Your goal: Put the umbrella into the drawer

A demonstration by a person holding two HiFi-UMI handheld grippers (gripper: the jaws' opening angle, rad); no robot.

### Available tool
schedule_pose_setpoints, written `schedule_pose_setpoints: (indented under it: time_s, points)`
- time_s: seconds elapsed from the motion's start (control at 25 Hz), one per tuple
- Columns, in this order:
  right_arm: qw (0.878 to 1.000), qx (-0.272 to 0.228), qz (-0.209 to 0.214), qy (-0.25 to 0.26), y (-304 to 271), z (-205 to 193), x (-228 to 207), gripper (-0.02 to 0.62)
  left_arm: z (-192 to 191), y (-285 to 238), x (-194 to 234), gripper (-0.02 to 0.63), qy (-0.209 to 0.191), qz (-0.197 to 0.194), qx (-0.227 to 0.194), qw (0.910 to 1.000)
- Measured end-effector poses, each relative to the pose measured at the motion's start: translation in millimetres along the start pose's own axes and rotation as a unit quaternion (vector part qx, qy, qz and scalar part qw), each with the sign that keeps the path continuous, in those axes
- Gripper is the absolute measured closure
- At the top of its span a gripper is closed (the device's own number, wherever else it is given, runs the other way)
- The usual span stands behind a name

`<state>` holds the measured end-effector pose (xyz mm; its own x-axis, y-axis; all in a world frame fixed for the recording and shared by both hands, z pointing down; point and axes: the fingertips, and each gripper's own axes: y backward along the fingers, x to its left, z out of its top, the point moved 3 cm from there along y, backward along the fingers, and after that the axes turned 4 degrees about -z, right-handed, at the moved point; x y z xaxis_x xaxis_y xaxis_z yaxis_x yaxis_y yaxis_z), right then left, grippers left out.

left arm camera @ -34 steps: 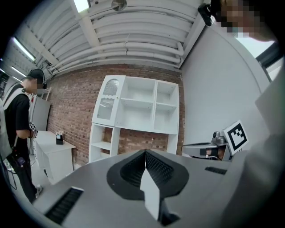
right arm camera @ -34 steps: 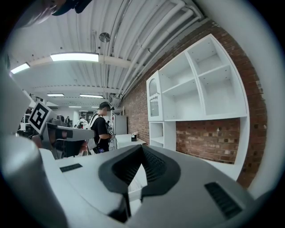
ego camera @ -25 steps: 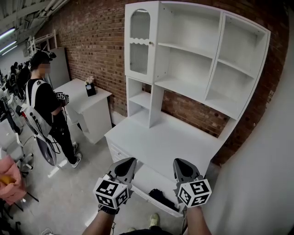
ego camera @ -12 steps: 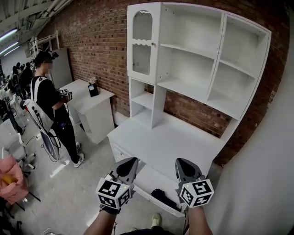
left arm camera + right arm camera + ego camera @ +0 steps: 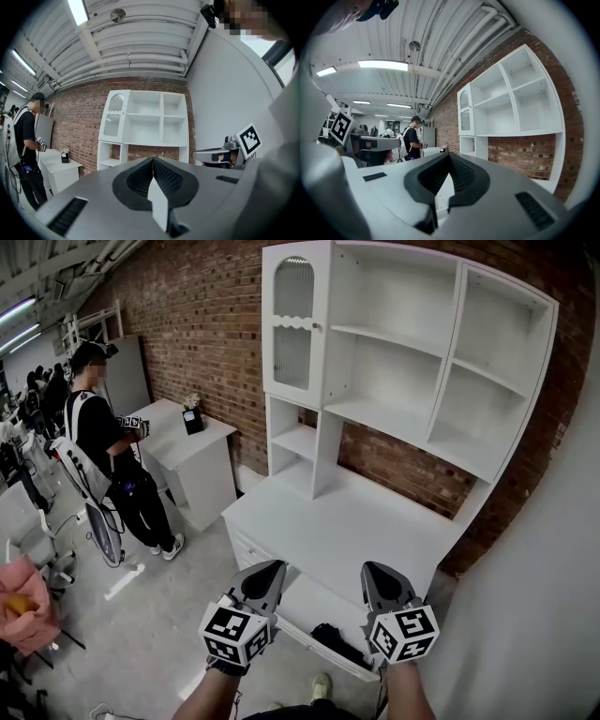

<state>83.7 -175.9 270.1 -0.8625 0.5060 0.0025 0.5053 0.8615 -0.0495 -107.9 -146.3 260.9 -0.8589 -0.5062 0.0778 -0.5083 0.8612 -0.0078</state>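
Umbrella (image 5: 335, 641): a small dark bundle, which seems to be the folded umbrella though it is too small to make out in detail, lies inside the open drawer (image 5: 302, 600), toward its right front corner, partly behind the right gripper (image 5: 375, 570).

In the left gripper view, the ribbed dark fingers (image 5: 168, 176) of the left gripper (image 5: 153, 161) are pressed together at their tips, with nothing between them. In the right gripper view, the right gripper's fingers (image 5: 461, 174) meet in the same way and pinch nothing. Both grippers are held level, side by side and apart from each other, above the front of the drawer. Each one's marker cube faces the head camera, and a forearm comes up from the bottom edge behind each.

The drawer is pulled out from under the white worktop (image 5: 347, 531), which is bare. A white shelf unit (image 5: 403, 362) stands on the worktop against the brick wall (image 5: 187, 324); its open compartments are empty, and a glazed door closes the upper left one.

Farther left, a white side cabinet (image 5: 192, 460) carries a small black pot (image 5: 194, 419). A person (image 5: 108, 456) in dark clothes stands beside it, facing it.
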Motion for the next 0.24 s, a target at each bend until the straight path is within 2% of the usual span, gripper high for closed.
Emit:
schedule_pose_setpoints:
  time_s: [0.24]
  points:
    - [1.000, -0.001, 0.001, 0.002, -2.2, 0.1, -1.5, 0.591, -1.0, -2.7, 0.3, 0.600, -0.003, 0.000, -0.001, 1.0000]
